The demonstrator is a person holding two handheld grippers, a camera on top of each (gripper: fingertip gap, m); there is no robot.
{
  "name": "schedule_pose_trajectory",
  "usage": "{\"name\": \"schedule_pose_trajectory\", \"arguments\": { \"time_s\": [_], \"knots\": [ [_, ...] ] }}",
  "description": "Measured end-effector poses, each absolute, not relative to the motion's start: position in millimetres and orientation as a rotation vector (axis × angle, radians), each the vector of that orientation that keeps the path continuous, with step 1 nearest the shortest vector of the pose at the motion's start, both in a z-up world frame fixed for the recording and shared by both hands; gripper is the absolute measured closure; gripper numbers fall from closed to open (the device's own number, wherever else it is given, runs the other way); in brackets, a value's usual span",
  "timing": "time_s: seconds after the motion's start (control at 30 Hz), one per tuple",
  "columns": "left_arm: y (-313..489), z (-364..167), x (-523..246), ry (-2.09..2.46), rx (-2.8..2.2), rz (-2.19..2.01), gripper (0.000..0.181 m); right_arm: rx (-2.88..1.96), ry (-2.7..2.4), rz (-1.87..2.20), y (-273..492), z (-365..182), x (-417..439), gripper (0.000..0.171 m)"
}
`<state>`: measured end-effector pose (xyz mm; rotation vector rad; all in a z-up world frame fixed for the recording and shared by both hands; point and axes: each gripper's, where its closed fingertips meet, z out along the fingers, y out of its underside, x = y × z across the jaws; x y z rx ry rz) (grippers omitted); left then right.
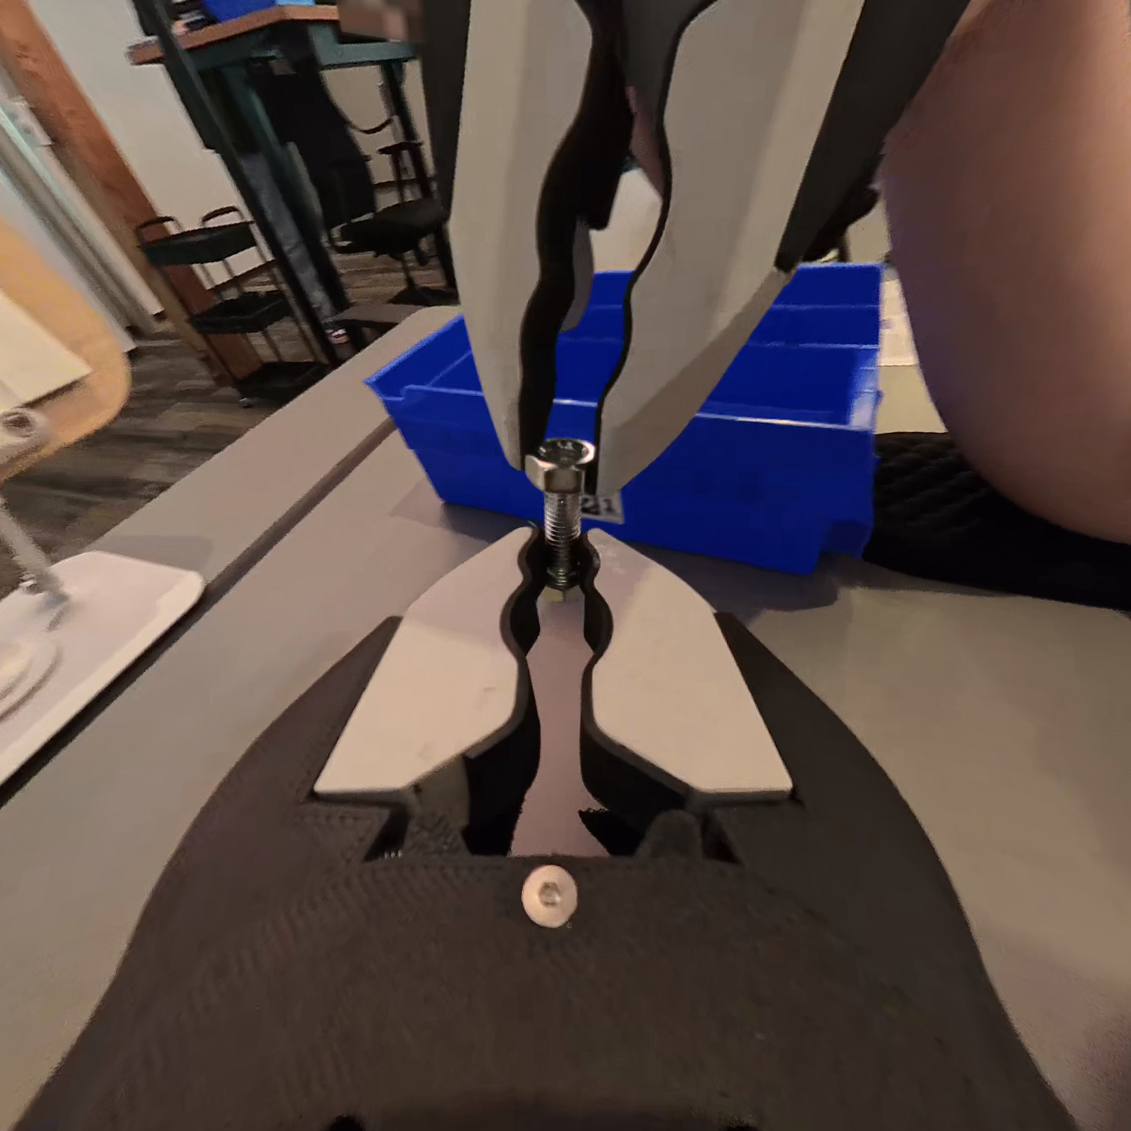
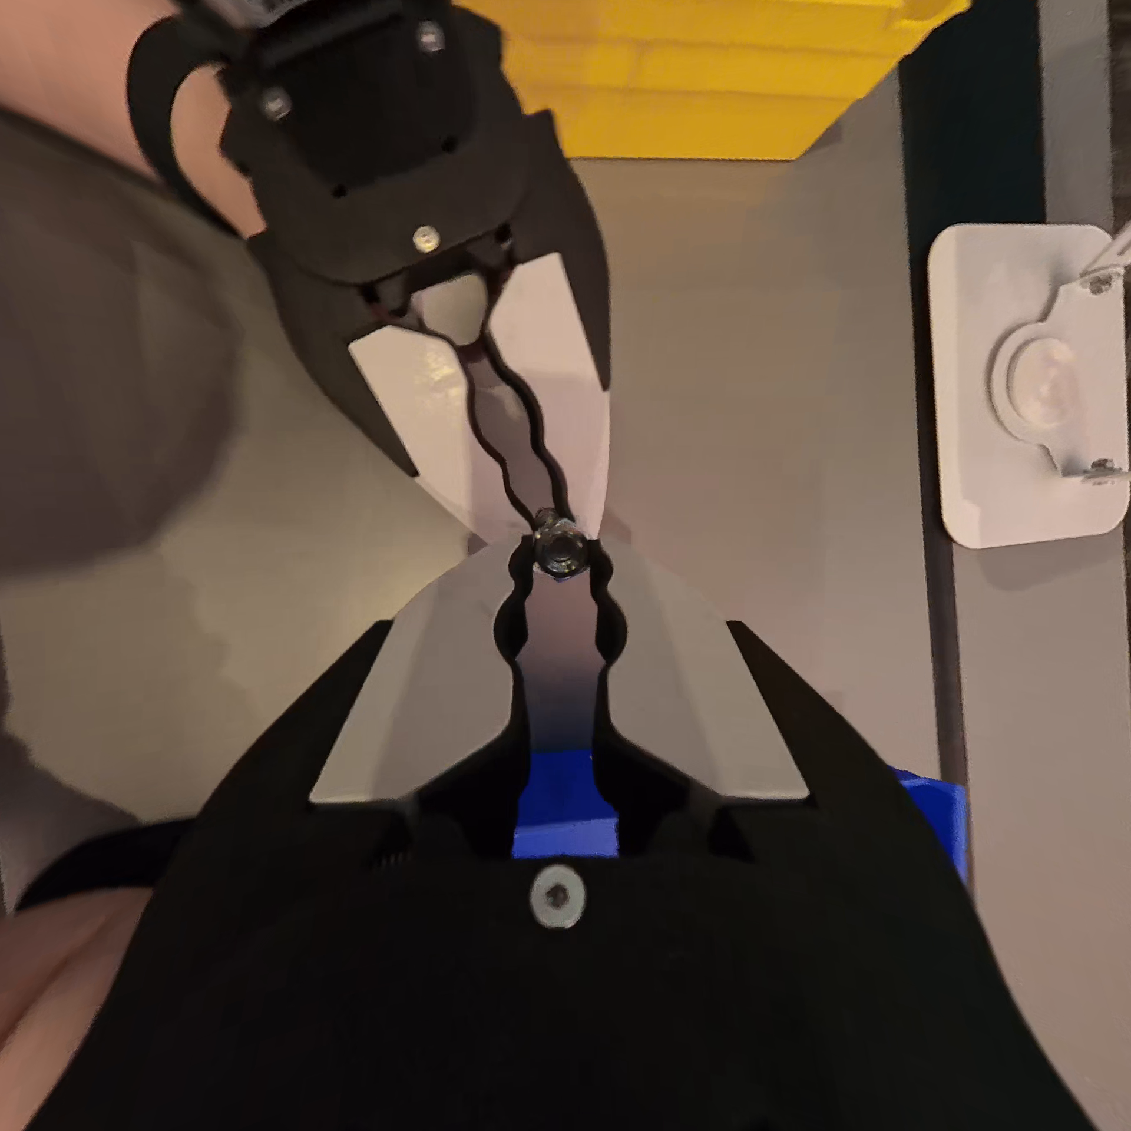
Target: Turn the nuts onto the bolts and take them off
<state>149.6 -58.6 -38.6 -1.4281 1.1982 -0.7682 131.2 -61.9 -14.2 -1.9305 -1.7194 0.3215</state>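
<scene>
Bolt [image 1: 558, 489] threaded steel, hex-headed | nut [image 1: 556, 581] hex | bin [image 1: 704, 489] blue plastic

A blue bin [image 1: 704, 489] with inner dividers sits on the grey table [image 1: 918, 704]. A yellow bin [image 2: 691, 79] lies at the far edge, and a white base plate [image 2: 1028, 385] to the right.

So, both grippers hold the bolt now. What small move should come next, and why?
Probably a short twist of the right gripper on the bolt head, with the left gripper kept closed. The left one grips the nut low on the thread, and bare thread shows between head and nut, so they are not fully screwed together.
</scene>
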Motion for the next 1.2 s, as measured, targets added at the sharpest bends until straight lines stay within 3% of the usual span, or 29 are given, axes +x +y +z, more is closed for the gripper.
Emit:
{"name": "schedule_pose_trajectory", "arguments": {
  "time_s": [0.4,0.8,1.2],
  "knots": [
    [-31.0,-28.2,126.6,1.084,-1.516,-0.532,0.172,-2.075,-1.369,0.5,-36.7,-2.5,111.3,0.152],
    [-37.2,16.0,115.3,0.977,-1.445,-0.704,0.172,-1.68,-1.405,0.504,-40.3,46.3,97.4,0.136],
    [-67.8,75.4,103.8,0.959,-1.29,-0.951,0.172,-1.207,-1.342,0.898,-76.2,107.1,77.9,0.124]
  ]
}}
